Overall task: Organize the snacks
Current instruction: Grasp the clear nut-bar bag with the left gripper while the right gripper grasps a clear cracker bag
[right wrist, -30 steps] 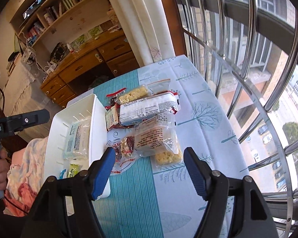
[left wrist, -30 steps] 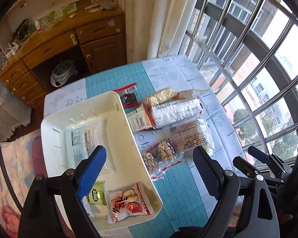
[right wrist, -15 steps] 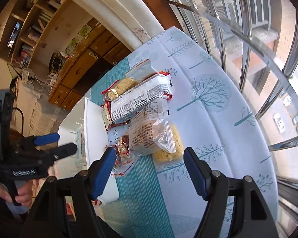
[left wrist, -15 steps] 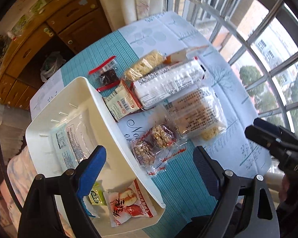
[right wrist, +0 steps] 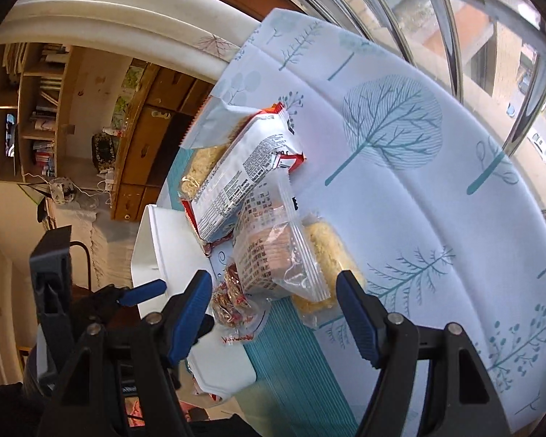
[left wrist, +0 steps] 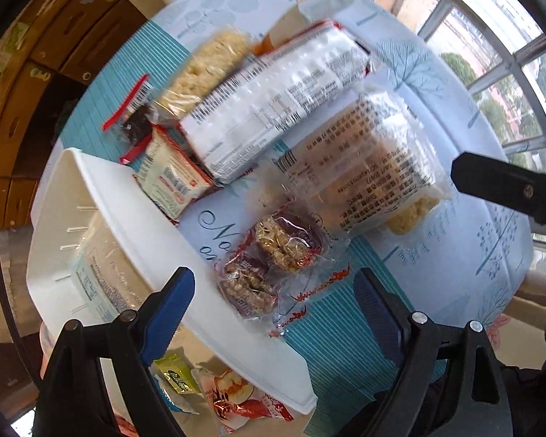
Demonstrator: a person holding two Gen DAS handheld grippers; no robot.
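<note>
Tree-printed tablecloth (right wrist: 400,189) by barred window, crinkly clear snack packets (left wrist: 273,255) beside smooth white rectangular bin (left wrist: 127,218), left gripper (left wrist: 273,306) pointing down, right gripper (right wrist: 275,298) angled, both spread and empty

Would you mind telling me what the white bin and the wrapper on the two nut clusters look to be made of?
The white bin looks like moulded plastic with a smooth, slightly matte finish: thin even walls, rounded rim, small slots in its side. The wrapper on the nut clusters seems to be thin clear plastic film, glossy and crinkled, with red print; the contents show through.
</note>
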